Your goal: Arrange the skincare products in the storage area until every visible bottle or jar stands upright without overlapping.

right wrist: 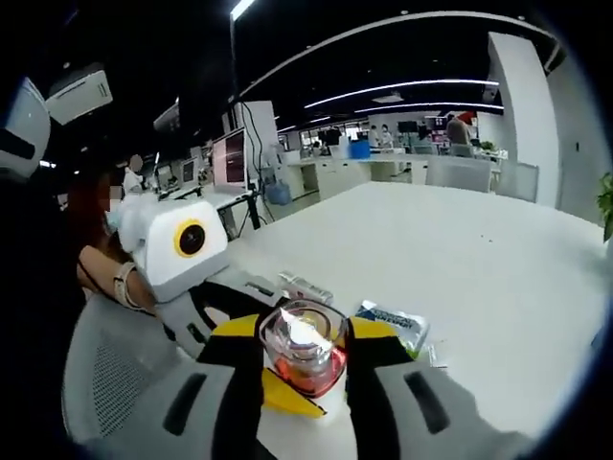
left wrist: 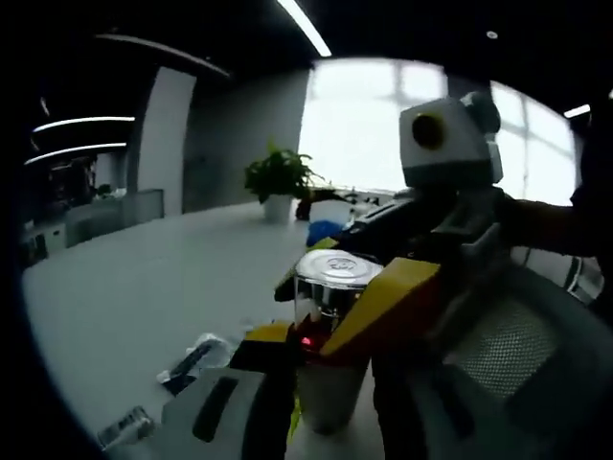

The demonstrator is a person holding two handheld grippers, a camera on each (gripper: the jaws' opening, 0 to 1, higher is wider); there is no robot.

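A white bottle (left wrist: 330, 393) with a shiny clear cap (left wrist: 335, 273) stands upright in front of me. In the left gripper view, my left gripper (left wrist: 326, 321) is shut on it, yellow-tipped jaws on either side just under the cap. My right gripper (left wrist: 321, 264) reaches in from the right onto the cap. In the right gripper view I look down on the clear cap (right wrist: 302, 345), which has red showing inside. My right gripper (right wrist: 302, 353) is shut around it. A yellow finger (right wrist: 283, 399) of the left gripper shows just below the cap.
A large white table (right wrist: 479, 278) stretches away. Flat sachets lie on it (left wrist: 196, 359) (right wrist: 393, 321), with a small tube (left wrist: 124, 426) nearby. A potted plant (left wrist: 278, 177) stands at the far end. A mesh chair back (right wrist: 115, 374) and a person's arm (right wrist: 105, 273) are close by.
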